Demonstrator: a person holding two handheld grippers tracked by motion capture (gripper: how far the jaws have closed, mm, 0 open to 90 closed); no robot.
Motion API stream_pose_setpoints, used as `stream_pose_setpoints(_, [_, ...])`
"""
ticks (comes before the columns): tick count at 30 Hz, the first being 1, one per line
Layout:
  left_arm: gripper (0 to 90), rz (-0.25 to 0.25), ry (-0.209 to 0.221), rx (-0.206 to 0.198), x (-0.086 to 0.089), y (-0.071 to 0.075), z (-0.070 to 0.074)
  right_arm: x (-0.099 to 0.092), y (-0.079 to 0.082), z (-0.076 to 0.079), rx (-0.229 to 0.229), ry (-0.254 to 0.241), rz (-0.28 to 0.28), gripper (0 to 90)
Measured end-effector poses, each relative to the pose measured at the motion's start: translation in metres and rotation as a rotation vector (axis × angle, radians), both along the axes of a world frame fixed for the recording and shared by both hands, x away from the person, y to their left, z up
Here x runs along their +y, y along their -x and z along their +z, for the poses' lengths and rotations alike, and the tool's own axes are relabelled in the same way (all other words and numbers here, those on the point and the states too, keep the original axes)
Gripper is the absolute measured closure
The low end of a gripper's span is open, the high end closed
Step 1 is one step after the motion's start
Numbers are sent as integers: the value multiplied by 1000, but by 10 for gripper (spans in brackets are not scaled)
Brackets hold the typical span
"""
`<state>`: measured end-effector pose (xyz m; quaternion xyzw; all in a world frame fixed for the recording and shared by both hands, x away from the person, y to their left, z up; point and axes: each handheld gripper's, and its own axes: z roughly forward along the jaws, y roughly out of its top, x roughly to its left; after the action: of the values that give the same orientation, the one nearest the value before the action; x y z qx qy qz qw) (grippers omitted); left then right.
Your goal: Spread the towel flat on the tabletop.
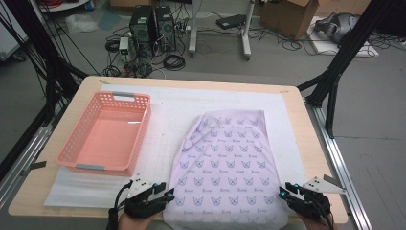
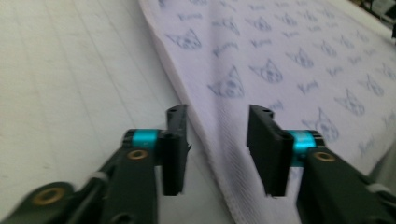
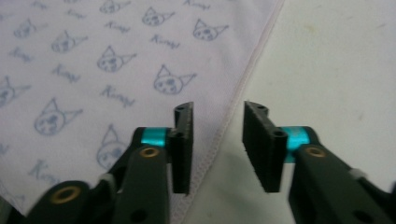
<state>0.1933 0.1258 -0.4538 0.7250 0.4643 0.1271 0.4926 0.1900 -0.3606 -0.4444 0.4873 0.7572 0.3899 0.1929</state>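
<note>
Left gripper [image 1: 168, 193]: positioned at the near table edge, at the left border of the printed cloth [image 1: 229, 163]. In the left gripper view the gripper [image 2: 217, 140] has its jaws parted to a moderate gap. The cloth's hemmed edge runs between them; the pads do not press on it.

Right gripper [image 1: 283, 190]: positioned at the near table edge, at the right border of the cloth. In the right gripper view the gripper [image 3: 217, 140] likewise has its jaws parted to a moderate gap, straddling the stitched hem of the cloth [image 3: 116, 70]. Nothing is clamped.

Cloth: pale lilac fabric printed with blue cat faces and script. It lies flat on the white mat [image 1: 167, 120], right of centre, with its near end at the table edge between the two grippers. Its far left corner is folded over.

Basket [image 1: 76, 148]: pink, perforated walls, standing on the left part of the mat, well apart from the cloth.

Table [image 1: 306, 129]: light wood, carrying the mat.

Floor beyond the table: two computer towers [image 1: 153, 26], loose cables and a cardboard box [image 1: 292, 17].
</note>
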Motion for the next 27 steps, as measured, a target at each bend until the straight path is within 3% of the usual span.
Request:
stream_pose_setpoints(4, [485, 12, -12, 17, -4, -10, -4, 3, -4, -3, 10, 9, 1, 592])
stream_pose_setpoints(6, [498, -8, -33, 5, -8, -11, -7, 8, -5, -6, 9, 39, 6, 638])
stream_pose_setpoints(8, [685, -34, -73, -12, -13, -9, -8, 8, -6, -5, 15, 25, 40, 830])
stream_pose_setpoints(9, [803, -43, -81, -9, -15, -7, -7, 9, -5, -5, 26, 24, 43, 862])
stream_pose_setpoints(11, [853, -42, -95, -1, -15, -4, -5, 9, -3, -4, 28, 30, 47, 870])
stream_pose_setpoints(18, [866, -20, -54, 32, 1, 10, -2, -3, 12, 0, 47, 12, 57, 880])
stream_pose_setpoints(21, [866, -35, -36, 51, 6, 16, -3, -6, 16, 2, 51, -1, 65, 883])
stream_pose_setpoints(25, [861, -48, -42, 44, 5, 20, -2, -7, 20, 3, 88, 5, 79, 882])
stream_pose_setpoints(27, [789, -33, -36, 30, 6, 20, -1, -6, 21, 3, 99, 22, 79, 859])
